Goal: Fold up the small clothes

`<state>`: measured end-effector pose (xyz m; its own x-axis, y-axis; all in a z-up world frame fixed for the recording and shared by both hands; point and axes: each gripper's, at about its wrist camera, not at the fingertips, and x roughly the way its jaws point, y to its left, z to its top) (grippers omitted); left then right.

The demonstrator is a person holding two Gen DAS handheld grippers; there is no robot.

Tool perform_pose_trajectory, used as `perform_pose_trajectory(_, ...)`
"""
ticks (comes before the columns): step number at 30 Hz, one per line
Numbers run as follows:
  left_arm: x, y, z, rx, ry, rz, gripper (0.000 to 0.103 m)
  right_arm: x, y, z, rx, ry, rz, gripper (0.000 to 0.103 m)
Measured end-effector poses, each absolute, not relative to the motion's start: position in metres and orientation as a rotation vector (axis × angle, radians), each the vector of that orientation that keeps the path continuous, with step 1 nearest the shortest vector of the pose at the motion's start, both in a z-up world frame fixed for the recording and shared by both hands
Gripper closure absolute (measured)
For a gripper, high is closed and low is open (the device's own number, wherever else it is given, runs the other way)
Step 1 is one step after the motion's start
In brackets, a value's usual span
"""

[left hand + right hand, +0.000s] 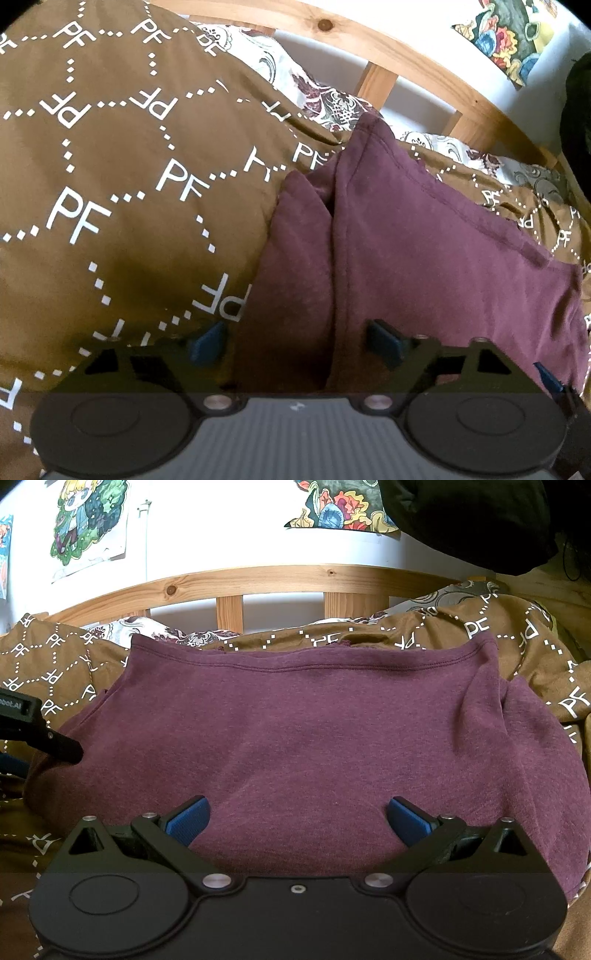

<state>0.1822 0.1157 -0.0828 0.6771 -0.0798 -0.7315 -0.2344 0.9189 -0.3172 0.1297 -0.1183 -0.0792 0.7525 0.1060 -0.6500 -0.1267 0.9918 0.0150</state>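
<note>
Left wrist view: left gripper (295, 341) jaws apart over maroon garment (424, 251) edge, nothing pinched. Right gripper (298, 821) wide, empty, above same garment on brown bedspread (110, 147).

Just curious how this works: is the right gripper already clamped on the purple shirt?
No: the right gripper has its blue pads spread wide apart above the maroon shirt, with no cloth pinched between them.
</note>
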Motion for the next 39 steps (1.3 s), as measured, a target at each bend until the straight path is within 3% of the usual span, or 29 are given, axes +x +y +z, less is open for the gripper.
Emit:
perform_pose_trajectory(5, 0.178, 0.113, -0.081, -0.446, 0.840, 0.108, 0.039, 0.130, -0.119, -0.079, -0.030, 0.708, 0.127, 0.001)
perform_pose_trajectory(10, 0.174, 0.104, -0.072, -0.403, 0.821, 0.101, 0.069, 0.130, -0.119, -0.079, -0.029, 0.708, 0.127, 0.001)
perform_pose_trajectory(16, 0.168, 0.092, -0.055, -0.343, 0.773, 0.107, 0.085, 0.130, -0.119, -0.079, -0.030, 0.708, 0.127, 0.001)
perform_pose_trajectory(28, 0.156, 0.015, 0.013, -0.110, 0.549, -0.074, 0.092, 0.131, -0.142, -0.046, 0.018, 0.737, 0.182, 0.001)
perform_pose_trajectory(32, 0.164, -0.022, 0.028, -0.097, 0.538, -0.157, 0.093, 0.133, -0.174, -0.017, 0.045, 0.661, 0.059, 0.001)
perform_pose_trajectory(33, 0.166, -0.033, 0.029, -0.088, 0.536, -0.182, 0.100, 0.134, -0.182, -0.013, 0.045, 0.650, 0.027, 0.001)
perform_pose_trajectory(39, 0.184, -0.104, 0.010, 0.030, 0.597, -0.310, 0.100, 0.137, -0.234, -0.001, 0.077, 0.619, -0.162, 0.001)
